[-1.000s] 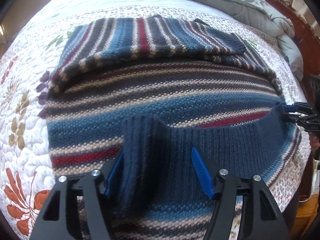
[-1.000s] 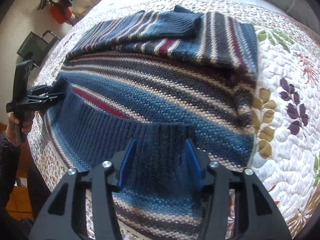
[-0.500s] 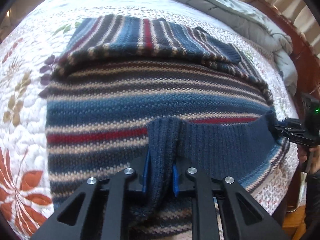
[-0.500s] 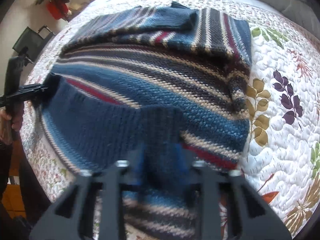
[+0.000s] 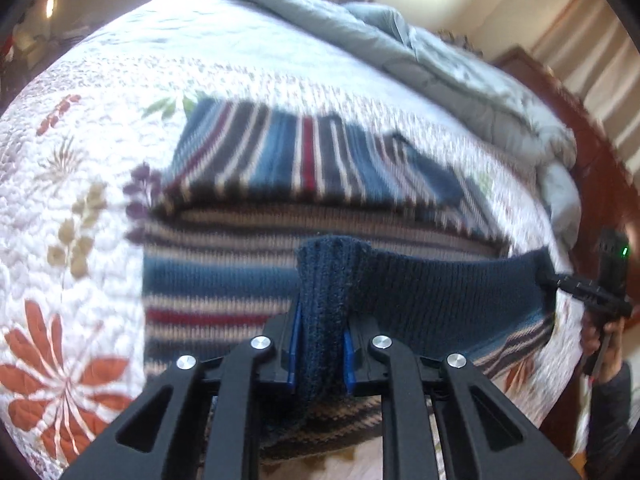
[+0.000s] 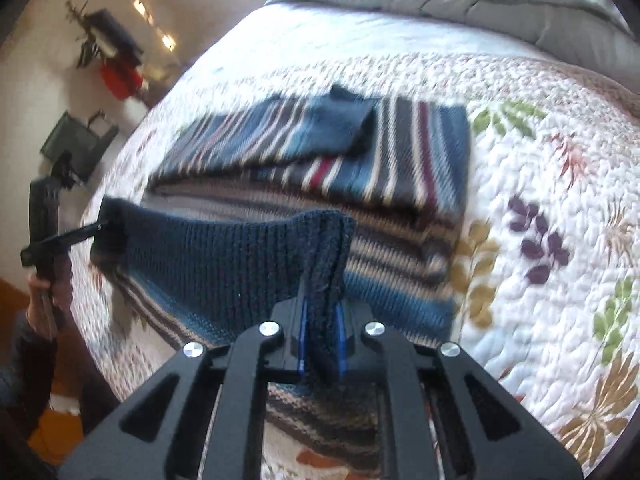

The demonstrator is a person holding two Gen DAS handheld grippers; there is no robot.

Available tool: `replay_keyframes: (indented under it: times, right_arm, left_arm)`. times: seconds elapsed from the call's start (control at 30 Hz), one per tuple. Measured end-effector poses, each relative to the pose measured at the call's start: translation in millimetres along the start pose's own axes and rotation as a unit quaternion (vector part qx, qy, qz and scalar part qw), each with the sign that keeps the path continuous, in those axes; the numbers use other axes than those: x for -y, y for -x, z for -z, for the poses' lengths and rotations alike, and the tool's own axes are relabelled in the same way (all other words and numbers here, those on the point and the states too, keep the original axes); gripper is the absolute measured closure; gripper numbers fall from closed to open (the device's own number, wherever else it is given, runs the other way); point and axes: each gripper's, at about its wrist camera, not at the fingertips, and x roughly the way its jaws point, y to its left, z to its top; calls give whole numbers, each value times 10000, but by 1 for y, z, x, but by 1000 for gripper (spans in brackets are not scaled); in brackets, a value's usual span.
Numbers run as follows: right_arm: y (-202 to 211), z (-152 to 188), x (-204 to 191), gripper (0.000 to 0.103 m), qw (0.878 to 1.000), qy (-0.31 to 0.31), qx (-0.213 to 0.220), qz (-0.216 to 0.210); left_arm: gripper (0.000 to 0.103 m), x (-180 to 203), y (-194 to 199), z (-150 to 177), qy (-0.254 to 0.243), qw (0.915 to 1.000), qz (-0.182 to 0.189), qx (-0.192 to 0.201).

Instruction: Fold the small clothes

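Note:
A striped knit sweater [image 5: 280,168] in blue, grey, cream and red lies on the bed, sleeves folded across its far part. My left gripper [image 5: 320,354] is shut on one corner of its navy ribbed hem [image 5: 440,292], lifted off the bed. My right gripper [image 6: 322,340] is shut on the other hem corner [image 6: 224,256], also raised. The hem stretches taut between the two. Each gripper shows in the other's view: the right one [image 5: 560,284] at the far right, the left one [image 6: 86,232] at the far left. The sweater [image 6: 400,152] body still rests on the quilt.
The bed has a white floral quilt [image 5: 72,208] under the sweater. A grey comforter [image 5: 440,72] is bunched at the head of the bed. A wooden bed frame [image 5: 600,184] runs along the right. Wood floor [image 6: 52,440] shows beyond the bed edge.
Both grippers closed on the hem corners, then lifted the hem up and away from the bed. The camera views rose and now look farther across the bed.

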Motion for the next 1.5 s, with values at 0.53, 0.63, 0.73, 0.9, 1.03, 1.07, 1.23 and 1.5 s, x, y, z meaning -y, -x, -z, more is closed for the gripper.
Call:
replay_keyframes:
  times: [0.53, 0.63, 0.73, 0.9, 1.03, 1.07, 1.23, 1.5]
  right_arm:
    - [-53, -169, 43, 93, 9954, -505, 451, 680]
    - [-77, -187, 55, 93, 9940, -581, 464, 802]
    - [-109, -195, 71, 93, 9919, -743, 268, 990]
    - [-157, -189, 91, 93, 9886, -899, -34, 1209]
    - [-170, -183, 97, 92, 9878, -926, -108, 1244]
    - [-171, -184, 97, 91, 9880, -909, -112, 1244]
    - [-141, -181, 94, 71, 9881, -858, -36, 1273]
    - [-62, -99, 94, 61, 9942, -755, -151, 746]
  left_arm:
    - [86, -1, -79, -165, 91, 9979, -542, 339]
    - [86, -9, -103, -180, 144, 9972, -649, 354]
    - [86, -14, -134, -188, 126, 9964, -839, 78]
    - [84, -23, -180, -182, 3, 9920, -1239, -252]
    - [76, -28, -188, -176, 6, 9911, -1312, -227]
    - [73, -30, -185, -177, 55, 9915, -1277, -242]
    - [49, -44, -151, -179, 142, 9895, -1436, -97]
    - [44, -93, -59, -112, 431, 9901, -1334, -50]
